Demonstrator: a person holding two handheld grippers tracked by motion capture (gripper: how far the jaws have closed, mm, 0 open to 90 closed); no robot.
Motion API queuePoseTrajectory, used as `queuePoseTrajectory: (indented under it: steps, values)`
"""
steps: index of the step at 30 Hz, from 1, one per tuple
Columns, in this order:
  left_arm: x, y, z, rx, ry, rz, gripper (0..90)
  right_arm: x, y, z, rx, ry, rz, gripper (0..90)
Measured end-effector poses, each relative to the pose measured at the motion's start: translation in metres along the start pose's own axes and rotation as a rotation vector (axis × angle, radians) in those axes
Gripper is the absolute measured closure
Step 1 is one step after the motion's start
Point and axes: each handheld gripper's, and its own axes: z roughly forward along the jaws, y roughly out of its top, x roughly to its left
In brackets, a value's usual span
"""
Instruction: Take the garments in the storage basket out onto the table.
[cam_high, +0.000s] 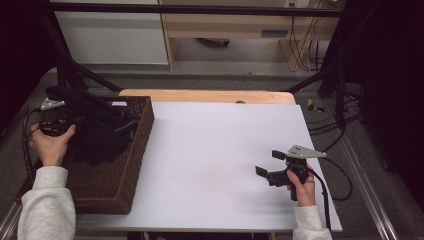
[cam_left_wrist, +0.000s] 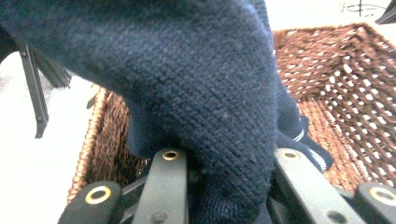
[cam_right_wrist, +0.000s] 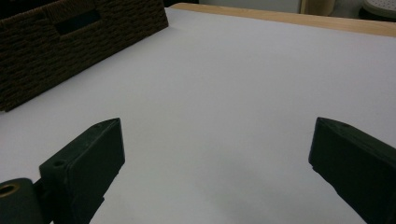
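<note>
Left gripper view: sweater (cam_left_wrist: 205, 93) between fingers (cam_left_wrist: 166, 186) (pinched)

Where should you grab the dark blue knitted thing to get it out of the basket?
Grab the dark blue knitted cloth on a raised, bunched fold near its top, coming down from above through the wicker basket's open top. It is soft and heaped, so a fold probably pinches easily, and the tall walls block the sides. The left tool already pinches such a fold; the right tool sits open over the table.
</note>
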Motion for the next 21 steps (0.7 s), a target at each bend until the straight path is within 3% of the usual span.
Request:
queuePoseTrajectory:
  steps: [9,21]
  values:
    - [-0.008,0.009,-0.018,-0.039,-0.025,0.022,76.2,0.0,0.0,0.0,0.0,-0.001,-0.002,4.0]
    - [-0.011,0.022,-0.045,-0.102,-0.061,0.008,77.1,0.0,0.0,0.0,-0.001,0.0,-0.003,4.1]
